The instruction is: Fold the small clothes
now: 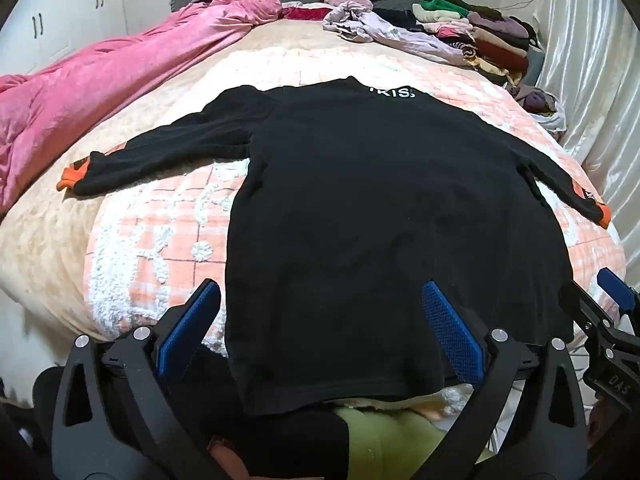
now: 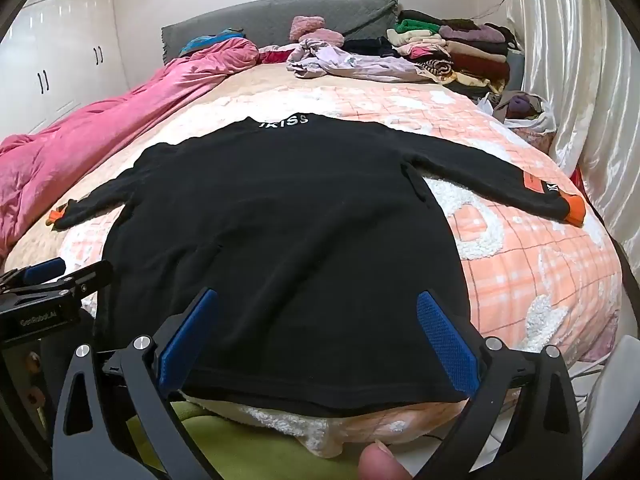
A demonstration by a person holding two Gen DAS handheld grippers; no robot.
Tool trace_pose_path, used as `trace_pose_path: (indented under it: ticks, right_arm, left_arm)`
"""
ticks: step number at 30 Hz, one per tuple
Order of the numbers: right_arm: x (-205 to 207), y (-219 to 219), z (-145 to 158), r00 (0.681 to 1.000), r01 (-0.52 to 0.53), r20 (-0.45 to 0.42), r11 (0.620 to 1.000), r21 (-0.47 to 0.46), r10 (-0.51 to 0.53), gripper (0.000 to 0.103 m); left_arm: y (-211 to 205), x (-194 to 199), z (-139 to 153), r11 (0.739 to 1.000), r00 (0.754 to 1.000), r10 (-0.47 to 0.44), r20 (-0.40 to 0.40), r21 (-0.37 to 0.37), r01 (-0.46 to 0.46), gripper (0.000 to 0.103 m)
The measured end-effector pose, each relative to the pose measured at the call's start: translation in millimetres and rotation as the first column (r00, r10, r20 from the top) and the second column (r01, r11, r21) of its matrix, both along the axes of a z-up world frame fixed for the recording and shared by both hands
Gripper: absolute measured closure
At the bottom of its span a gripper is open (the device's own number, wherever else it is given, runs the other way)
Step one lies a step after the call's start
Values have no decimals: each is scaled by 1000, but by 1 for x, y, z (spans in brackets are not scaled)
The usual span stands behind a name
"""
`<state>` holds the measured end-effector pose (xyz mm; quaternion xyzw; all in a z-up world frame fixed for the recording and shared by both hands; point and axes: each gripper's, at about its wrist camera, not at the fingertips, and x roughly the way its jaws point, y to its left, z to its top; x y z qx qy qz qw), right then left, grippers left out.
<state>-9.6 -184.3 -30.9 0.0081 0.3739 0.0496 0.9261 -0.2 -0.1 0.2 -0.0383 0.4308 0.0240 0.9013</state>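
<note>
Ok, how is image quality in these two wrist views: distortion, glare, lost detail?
Left wrist: strong fisheye bulge, dark corners, black sweater nearly featureless. Right wrist: same bulge, glare on the curtain, a blurred fingertip at the bottom edge.

Black sweater point(image 1: 360, 200) with white collar lettering and orange cuffs point(image 2: 574, 210), on peach-and-white checked blanket point(image 2: 540, 256), pink quilt point(image 1: 100, 84), grey headboard point(image 2: 280, 18), lilac garment point(image 2: 352, 64), blue gripper pads point(image 1: 454, 332).

Soft even indoor light, sharp focus, strong fisheye bending, dark corners.
</note>
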Motion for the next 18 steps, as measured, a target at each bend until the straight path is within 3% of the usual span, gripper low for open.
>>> trace_pose_path:
  ticks: [18]
  right_arm:
    - [-4,3,5,1000,-6,15,1000,4,6,4]
  left_arm:
    - [5,-2,4,1000,1000,-2,15,-8,2,9]
